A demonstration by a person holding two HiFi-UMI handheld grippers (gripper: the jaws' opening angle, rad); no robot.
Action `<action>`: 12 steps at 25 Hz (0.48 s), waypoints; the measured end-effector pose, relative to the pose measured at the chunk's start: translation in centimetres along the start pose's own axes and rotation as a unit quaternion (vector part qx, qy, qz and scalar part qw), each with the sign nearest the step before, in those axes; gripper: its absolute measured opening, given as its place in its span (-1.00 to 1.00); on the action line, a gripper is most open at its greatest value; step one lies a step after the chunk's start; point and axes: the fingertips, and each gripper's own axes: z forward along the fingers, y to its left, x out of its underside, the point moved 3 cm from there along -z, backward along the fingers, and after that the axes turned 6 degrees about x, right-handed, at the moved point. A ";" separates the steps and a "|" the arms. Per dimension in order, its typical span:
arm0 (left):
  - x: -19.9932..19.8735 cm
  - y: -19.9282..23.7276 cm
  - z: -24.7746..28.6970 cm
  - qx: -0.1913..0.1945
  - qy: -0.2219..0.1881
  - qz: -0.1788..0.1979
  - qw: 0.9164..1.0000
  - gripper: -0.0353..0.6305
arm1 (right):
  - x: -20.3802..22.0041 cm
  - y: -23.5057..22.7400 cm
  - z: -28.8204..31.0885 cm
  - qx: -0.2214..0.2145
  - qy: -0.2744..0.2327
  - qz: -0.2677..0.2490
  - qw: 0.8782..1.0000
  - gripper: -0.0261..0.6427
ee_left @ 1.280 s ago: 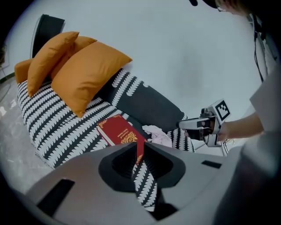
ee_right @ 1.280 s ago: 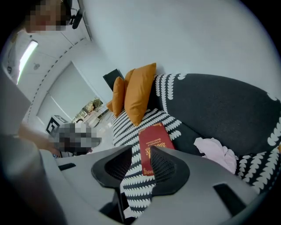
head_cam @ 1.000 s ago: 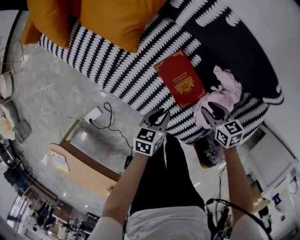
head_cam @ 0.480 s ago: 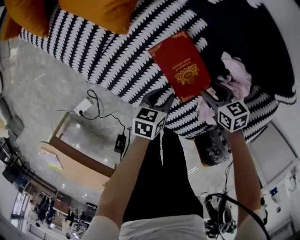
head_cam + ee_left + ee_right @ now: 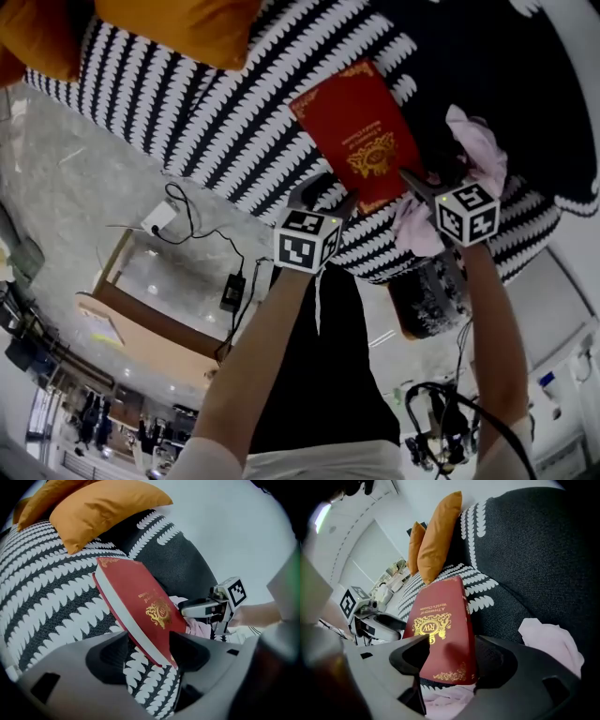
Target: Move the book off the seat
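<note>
The left claw [image 5: 146, 646] stands with its jaws apart, having just been opening. The near left corner of the red book [image 5: 361, 136] reaches in between them, page edge showing, and the pads do not clamp it. The right claw [image 5: 451, 656] is likewise spread and has just been opening. The book's near short edge, with its gold border, sits between its two jaws, and the cover runs straight away from them. The two claws flank the book's near end, and each shows in the other's view across the cover.

Under both claws is the black-and-white patterned seat [image 5: 216, 122], on which the book lies. Below and just to the right of the right claw a crumpled pink cloth [image 5: 478, 145] lies on the seat beside the book; whether it touches the book cannot be told. Past the far end of the book, beyond both claws, the dark backrest [image 5: 534, 536] rises. Far off to the left of the left claw, orange cushions [image 5: 178, 28] lean against it.
</note>
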 end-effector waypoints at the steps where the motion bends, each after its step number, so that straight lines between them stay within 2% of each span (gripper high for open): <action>1: 0.0 -0.1 0.4 0.002 0.004 -0.006 1.000 -0.09 | 0.1 -0.3 0.3 -0.004 0.008 0.006 1.000 -0.02; 5: -0.3 0.3 2.1 0.015 0.004 -0.017 1.000 -0.07 | 0.9 -1.3 2.1 -0.022 0.029 0.022 0.999 0.05; 12: 0.3 0.6 2.6 0.026 0.005 -0.020 0.999 -0.04 | 1.5 -0.6 2.8 -0.029 0.033 0.040 0.998 0.10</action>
